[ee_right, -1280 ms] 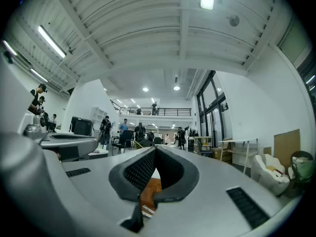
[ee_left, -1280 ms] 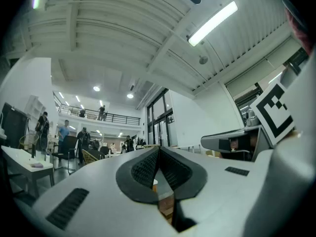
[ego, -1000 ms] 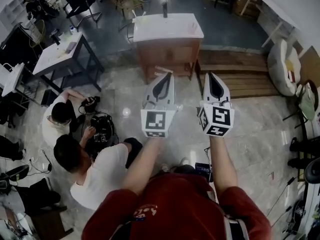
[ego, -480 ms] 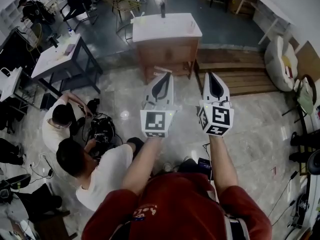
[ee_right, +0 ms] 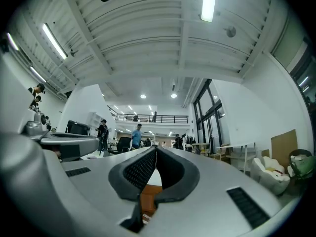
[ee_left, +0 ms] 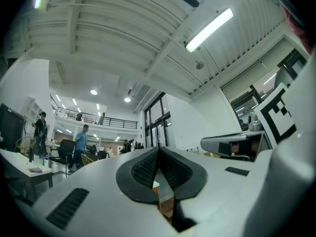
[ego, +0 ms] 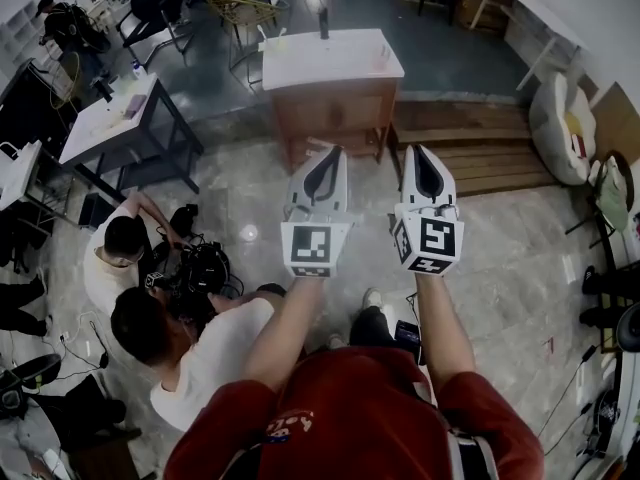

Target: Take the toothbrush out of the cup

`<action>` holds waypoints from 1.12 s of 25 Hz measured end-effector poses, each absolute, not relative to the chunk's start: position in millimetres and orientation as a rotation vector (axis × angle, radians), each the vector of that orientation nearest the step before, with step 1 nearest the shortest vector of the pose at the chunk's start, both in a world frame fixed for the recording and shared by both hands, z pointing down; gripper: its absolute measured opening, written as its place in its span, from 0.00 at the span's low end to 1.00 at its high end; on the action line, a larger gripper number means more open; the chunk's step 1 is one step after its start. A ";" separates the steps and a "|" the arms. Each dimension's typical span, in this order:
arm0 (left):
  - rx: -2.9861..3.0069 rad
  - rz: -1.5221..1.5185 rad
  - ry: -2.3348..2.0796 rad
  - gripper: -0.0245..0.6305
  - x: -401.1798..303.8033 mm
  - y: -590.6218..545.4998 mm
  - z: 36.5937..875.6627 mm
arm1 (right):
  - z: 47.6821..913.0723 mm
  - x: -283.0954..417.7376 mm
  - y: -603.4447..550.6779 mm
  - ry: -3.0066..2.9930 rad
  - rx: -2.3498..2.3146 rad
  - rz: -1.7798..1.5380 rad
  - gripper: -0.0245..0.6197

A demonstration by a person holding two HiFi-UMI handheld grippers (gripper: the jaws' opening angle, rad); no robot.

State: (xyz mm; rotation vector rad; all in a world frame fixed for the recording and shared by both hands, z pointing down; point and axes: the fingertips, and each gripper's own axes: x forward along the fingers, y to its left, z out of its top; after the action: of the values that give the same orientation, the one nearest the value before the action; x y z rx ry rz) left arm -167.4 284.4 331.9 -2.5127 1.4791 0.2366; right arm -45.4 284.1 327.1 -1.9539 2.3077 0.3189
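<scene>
Shoe [ego: 372, 298] slides forward now, plain on the floor between the forearms, below the left gripper [ego: 327, 154] and right gripper [ego: 419, 152]. Two crouching people [ego: 215, 353] sink slightly in the head view (camera gear [ego: 203, 268] too), and the white-topped cabinet [ego: 332, 60] edges left.

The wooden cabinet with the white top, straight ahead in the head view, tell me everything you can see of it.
The cabinet is a reddish-brown, wooden-looking box under a white slab top that overhangs it. It stands upright on the pale glossy floor, with a low wooden platform close beside it on the view's right. A slim dark upright thing stands at the top's far edge. Pale items near its far left corner are too small to identify.
</scene>
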 end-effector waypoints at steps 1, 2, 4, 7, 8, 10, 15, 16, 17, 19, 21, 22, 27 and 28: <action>-2.514 0.238 1.477 0.08 -165.8 279.3 332.3 | 327.1 -44.5 279.0 2.305 -1.953 0.324 0.08; -2.514 0.239 1.475 0.08 -164.2 273.6 332.8 | 327.2 -43.6 273.4 2.304 -1.953 0.331 0.08; -2.511 0.240 1.474 0.08 -161.0 261.0 332.9 | 327.2 -42.2 260.9 2.306 -1.948 0.343 0.08; -2.513 0.247 1.480 0.08 -152.0 238.8 330.9 | 327.8 -35.0 239.5 2.318 -1.942 0.346 0.08; -2.515 0.248 1.479 0.08 -147.5 231.3 330.4 | 328.1 -30.9 232.2 2.319 -1.941 0.344 0.08; -2.516 0.244 1.476 0.08 -138.6 216.3 329.8 | 329.2 -23.5 217.7 2.323 -1.937 0.339 0.08; -2.513 0.226 1.476 0.08 -114.9 182.2 328.3 | 331.8 -1.8 183.4 2.337 -1.926 0.319 0.08; -2.513 0.222 1.475 0.08 -109.1 176.3 327.7 | 331.6 3.4 177.7 2.339 -1.922 0.316 0.08; -2.514 0.219 1.475 0.08 -103.4 170.5 326.9 | 331.1 8.5 172.2 2.341 -1.919 0.315 0.08; -2.515 0.216 1.473 0.08 -91.9 159.4 324.5 | 329.6 18.6 161.5 2.341 -1.912 0.312 0.08; -2.514 0.211 1.470 0.08 -80.3 148.4 322.2 | 327.7 29.3 150.2 2.337 -1.907 0.306 0.08; -2.513 0.208 1.468 0.08 -74.4 142.8 321.4 | 326.9 34.8 144.2 2.334 -1.906 0.304 0.08; -2.511 0.199 1.469 0.08 -42.2 114.6 322.6 | 325.5 67.4 115.5 2.324 -1.899 0.301 0.08; -2.510 0.199 1.470 0.08 -34.9 109.5 322.8 | 325.4 75.1 110.2 2.321 -1.897 0.300 0.08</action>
State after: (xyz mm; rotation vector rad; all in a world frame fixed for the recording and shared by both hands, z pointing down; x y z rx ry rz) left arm -34.9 109.5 322.8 -2.5102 1.4696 0.1994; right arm 75.1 110.2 325.4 -1.8969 2.3210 0.3004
